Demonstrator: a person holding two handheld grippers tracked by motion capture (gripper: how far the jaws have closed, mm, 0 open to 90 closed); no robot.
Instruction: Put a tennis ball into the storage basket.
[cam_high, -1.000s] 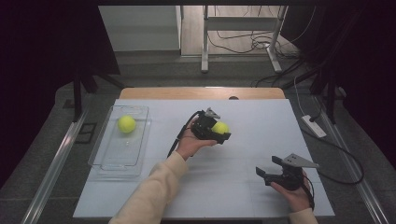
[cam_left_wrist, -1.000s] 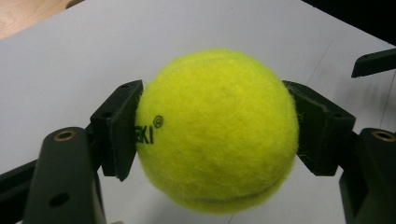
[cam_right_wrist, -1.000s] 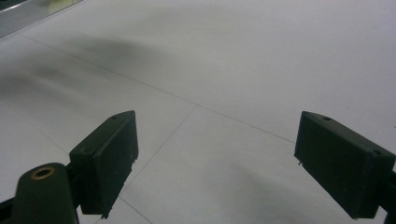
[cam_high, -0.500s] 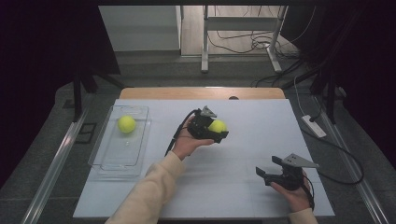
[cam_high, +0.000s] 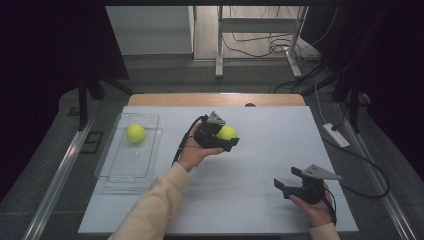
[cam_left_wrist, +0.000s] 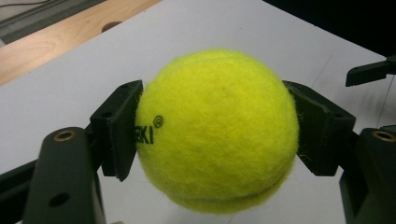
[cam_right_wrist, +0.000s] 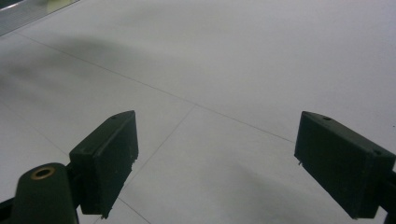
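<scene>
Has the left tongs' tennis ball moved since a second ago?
Yes. In the high view the held tennis ball, clamped in the left tongs, has drifted slightly left, toward the clear tray and away from the right tongs.

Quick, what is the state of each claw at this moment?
Left claw: closed on the tennis ball, pads pressing both its sides.
Right claw: open, nothing between the jaws, just above the white table.

High view looks forward and down over the whole worktop. Each gripper view peers close along its own tongs; all three share that white surface between the tongs.
</scene>
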